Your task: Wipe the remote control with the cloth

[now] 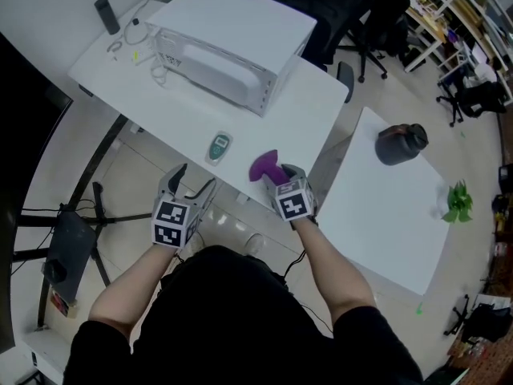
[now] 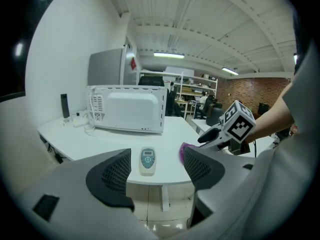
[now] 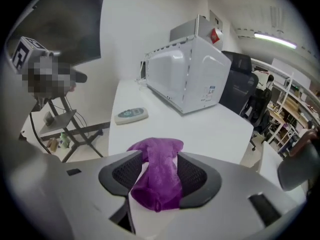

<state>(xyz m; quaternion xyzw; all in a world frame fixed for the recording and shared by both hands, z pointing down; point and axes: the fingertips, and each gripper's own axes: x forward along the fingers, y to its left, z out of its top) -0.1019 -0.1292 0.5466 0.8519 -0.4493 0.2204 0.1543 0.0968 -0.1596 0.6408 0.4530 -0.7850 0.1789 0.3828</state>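
The white table [image 1: 321, 111] stands in an open office, and nearest me my right gripper [image 3: 157, 161] has its jaws apart around the crumpled purple cloth [image 3: 160, 184], which lies loose at the table's front edge. If I lift without clamping, I judge it will slip off. My left gripper [image 2: 157, 171] is spread and empty; beyond it the small white remote control with a teal face [image 1: 219, 146] lies flat and untouched, light enough to skid under a wipe.

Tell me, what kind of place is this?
Probably an open-plan office or workshop lab: white tables, one carrying a microwave, rolling office chairs nearby, and stocked shelves with a brick wall at the far end.
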